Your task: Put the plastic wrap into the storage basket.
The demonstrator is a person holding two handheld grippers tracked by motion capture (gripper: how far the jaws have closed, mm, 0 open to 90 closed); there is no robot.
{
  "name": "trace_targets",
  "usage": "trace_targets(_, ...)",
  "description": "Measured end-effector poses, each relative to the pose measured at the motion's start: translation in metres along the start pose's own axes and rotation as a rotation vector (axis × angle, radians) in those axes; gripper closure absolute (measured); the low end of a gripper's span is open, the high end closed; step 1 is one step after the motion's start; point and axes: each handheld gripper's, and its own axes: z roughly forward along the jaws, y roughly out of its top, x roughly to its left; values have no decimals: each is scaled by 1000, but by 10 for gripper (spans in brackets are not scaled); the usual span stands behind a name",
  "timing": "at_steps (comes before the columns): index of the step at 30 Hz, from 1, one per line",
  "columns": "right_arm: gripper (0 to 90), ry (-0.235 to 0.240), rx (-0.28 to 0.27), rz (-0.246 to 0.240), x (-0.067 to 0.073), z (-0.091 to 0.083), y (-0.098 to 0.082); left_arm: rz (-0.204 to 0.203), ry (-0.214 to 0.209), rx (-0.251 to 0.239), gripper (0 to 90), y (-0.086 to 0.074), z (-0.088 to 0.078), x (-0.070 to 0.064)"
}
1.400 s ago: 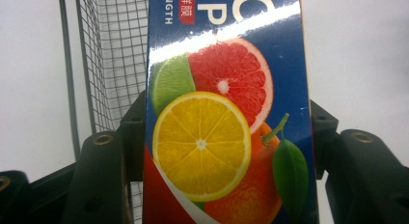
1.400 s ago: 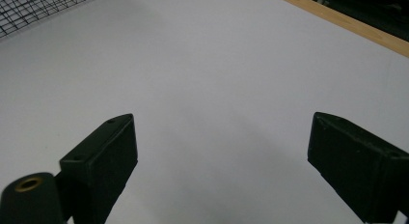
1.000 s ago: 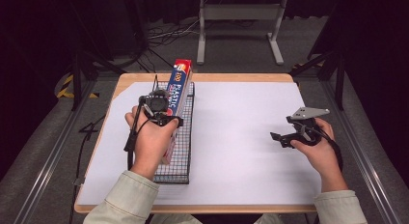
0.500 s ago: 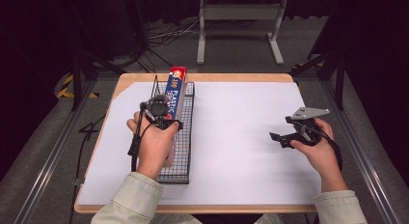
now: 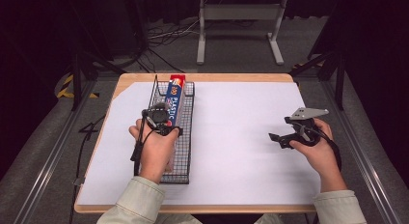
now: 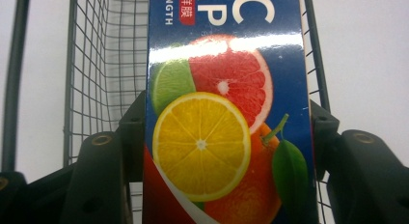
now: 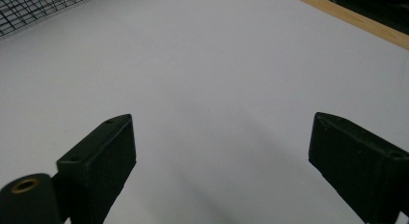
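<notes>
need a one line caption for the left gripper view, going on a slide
Left gripper with its jaws closed on the sides of a blue plastic wrap box printed with citrus slices, inside a wire basket.

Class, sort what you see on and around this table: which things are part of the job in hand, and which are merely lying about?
In the job:
- blue plastic-wrap box with citrus picture
- black wire mesh basket
- left hand-held gripper, clamped on the box

Lying about:
- right hand-held gripper, open above the white table cover
- metal stand on the floor
</notes>
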Motion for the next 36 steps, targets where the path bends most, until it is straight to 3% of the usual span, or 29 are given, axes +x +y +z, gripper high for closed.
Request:
trace_targets(9,96,26,-6,-4,1,1,0,-7,13,27,399,-4,16,2)
trace_targets(29,88,31,-9,2,-1,0,-1,-23,50,81,395,-11,45,8)
trace_targets(36,87,34,-17,4,-1,-1,-1,-29,48,70,394,-12,48,7)
